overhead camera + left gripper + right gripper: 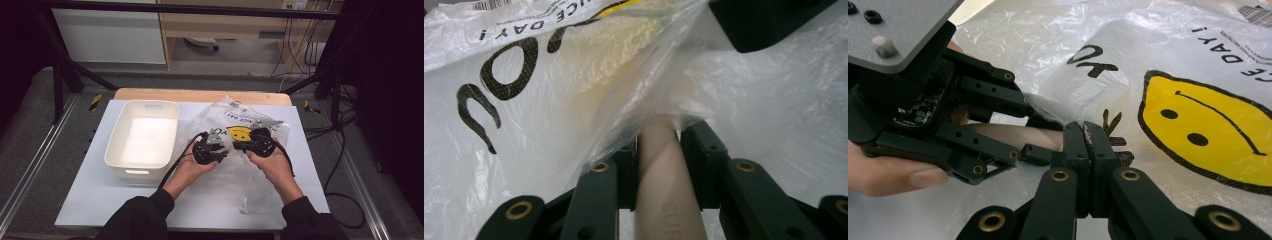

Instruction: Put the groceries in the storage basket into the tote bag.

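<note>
1. Bag (240, 125): thin, clear-to-white plastic film, crinkled and glossy, lying on the table (90, 200) right of centre. Printed on it are a yellow smiley face (1208, 135) and black lettering.
2. Tube (666, 175): smooth, matte, beige cylinder, cardboard by the look of it, with faint embossed letters near its lower end. Its far end runs under the bag's film at the opening; how far in it reaches cannot be told.
3. Bin (142, 140): white, rectangular, rounded corners, slot handles at the short ends, smooth plastic. It sits on the left half of the table, just beside the bag.
4. Table: flat pale sheet over a wooden top whose edge shows at the far side.
5. Left gripper (659, 142): jaws partly apart, clamped on the tube, one black pad against each side. In the left gripper view the tube runs straight up between the jaws, with the bag's edge draped over the jaw tips.
6. Right gripper (1088, 137): jaws pressed together, pinching a fold of the bag's film at its edge, just beside the smiley face. A sliver of white film shows between the pads.
7. In the high view both grippers meet at the bag's near-centre, close together, a hand around each; the left gripper's tips lie just beside the right one's.
</note>
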Demonstrator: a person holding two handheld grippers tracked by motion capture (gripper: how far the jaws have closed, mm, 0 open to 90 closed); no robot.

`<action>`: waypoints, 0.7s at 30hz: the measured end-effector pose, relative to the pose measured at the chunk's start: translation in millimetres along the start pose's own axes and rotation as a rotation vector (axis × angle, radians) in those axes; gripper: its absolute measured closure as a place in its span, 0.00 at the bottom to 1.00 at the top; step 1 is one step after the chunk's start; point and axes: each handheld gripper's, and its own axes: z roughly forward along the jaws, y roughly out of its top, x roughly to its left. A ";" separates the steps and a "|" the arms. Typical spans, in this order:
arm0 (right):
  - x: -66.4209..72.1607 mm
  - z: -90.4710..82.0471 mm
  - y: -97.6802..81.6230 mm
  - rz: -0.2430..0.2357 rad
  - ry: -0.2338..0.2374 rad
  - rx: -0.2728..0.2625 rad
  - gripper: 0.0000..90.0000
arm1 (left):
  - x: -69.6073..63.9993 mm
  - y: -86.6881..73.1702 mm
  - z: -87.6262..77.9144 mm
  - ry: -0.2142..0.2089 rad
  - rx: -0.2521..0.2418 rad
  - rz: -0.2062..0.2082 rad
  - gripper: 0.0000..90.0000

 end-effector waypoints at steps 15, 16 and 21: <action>-1.2 3.9 0.1 0.000 -0.008 0.012 1.00 | -3.5 2.5 -1.3 0.003 -0.029 0.017 0.77; -0.9 3.9 0.2 0.000 -0.007 0.011 1.00 | -3.4 2.3 -0.7 0.002 -0.031 0.015 0.77; -0.3 4.6 0.2 0.001 -0.007 0.008 1.00 | -3.3 1.8 3.0 -0.009 -0.042 0.007 0.77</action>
